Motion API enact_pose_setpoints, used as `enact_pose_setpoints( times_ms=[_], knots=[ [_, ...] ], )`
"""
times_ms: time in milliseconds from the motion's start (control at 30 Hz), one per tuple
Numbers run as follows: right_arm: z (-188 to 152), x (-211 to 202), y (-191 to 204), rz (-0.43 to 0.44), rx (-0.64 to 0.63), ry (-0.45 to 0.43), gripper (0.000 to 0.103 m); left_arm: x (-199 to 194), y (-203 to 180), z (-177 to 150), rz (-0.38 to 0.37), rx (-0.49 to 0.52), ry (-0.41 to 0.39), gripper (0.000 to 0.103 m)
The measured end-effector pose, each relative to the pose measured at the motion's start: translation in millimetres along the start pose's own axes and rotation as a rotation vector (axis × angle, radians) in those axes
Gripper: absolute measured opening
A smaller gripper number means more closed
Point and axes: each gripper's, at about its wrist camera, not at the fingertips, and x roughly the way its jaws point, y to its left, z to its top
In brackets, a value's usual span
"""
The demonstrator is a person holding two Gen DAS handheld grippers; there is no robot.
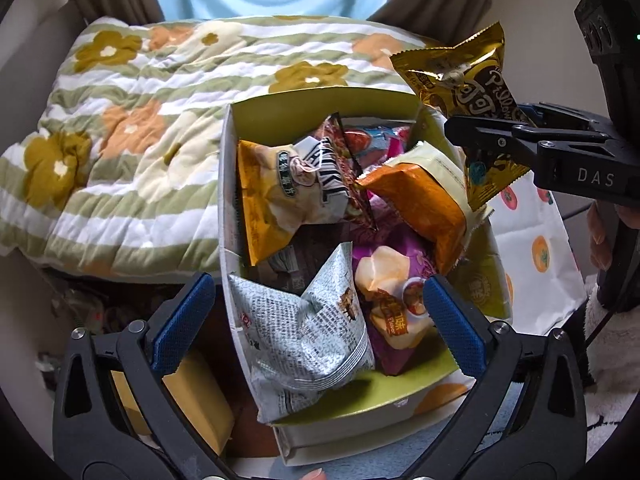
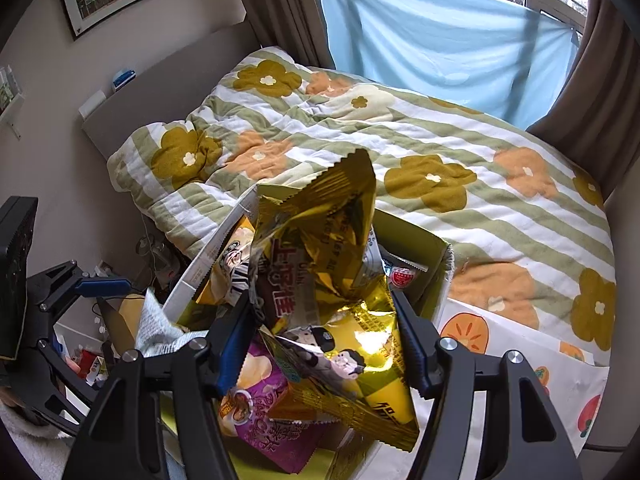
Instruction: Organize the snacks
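A white box with a green inside (image 1: 320,112) stands at the bed's edge and holds several snack packets: an orange-white one (image 1: 272,196), an orange one (image 1: 424,208), a purple chip bag (image 1: 396,300) and a grey packet (image 1: 316,328) leaning over the near wall. My right gripper (image 1: 476,136) is shut on a gold snack packet (image 1: 460,80) and holds it above the box's far right corner; in the right wrist view the gold packet (image 2: 324,264) fills the space between the fingers. My left gripper (image 1: 316,320) is open and empty over the box's near end.
A quilt with flowers and green stripes (image 1: 132,128) covers the bed behind and left of the box. A white bag with orange fruit prints (image 1: 536,248) lies right of the box. A yellow box (image 1: 192,396) sits low at left. Curtains (image 2: 440,40) hang beyond the bed.
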Motion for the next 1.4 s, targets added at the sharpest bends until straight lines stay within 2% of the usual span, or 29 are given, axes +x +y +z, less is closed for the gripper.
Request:
enact_pose_setpoints(
  times_ms=[267,300,333,400,600,833,1067,1200,1400],
  knots=[
    [19,31,-12,0.049,0.082,0.032,0.062,11,7,7,-0.012,-0.026,0.011,0.103],
    [21,34,-11,0.045,0.089,0.031,0.067,12,7,7,-0.016,-0.028,0.011,0.103],
    [21,35,-11,0.033,0.093,0.023,0.083,12,8,7,-0.017,-0.03,0.009,0.103],
    [20,34,-9,0.01,0.102,0.0,0.1,13,9,7,-0.018,-0.023,0.0,0.103],
    [8,22,-7,-0.062,0.113,-0.046,0.101,13,13,4,-0.006,0.001,-0.01,0.103],
    [-2,1,-2,-0.088,0.15,-0.095,0.101,4,8,1,0.004,0.032,-0.038,0.103],
    [-16,-47,5,-0.108,0.14,-0.197,0.101,-36,-18,-6,0.051,0.05,-0.14,0.103],
    [-33,-95,6,-0.115,0.142,-0.3,0.101,-74,-48,-15,0.104,0.054,-0.261,0.103],
    [-80,-177,4,-0.196,0.153,-0.435,0.101,-125,-104,-52,0.153,0.04,-0.438,0.103]
  ],
)
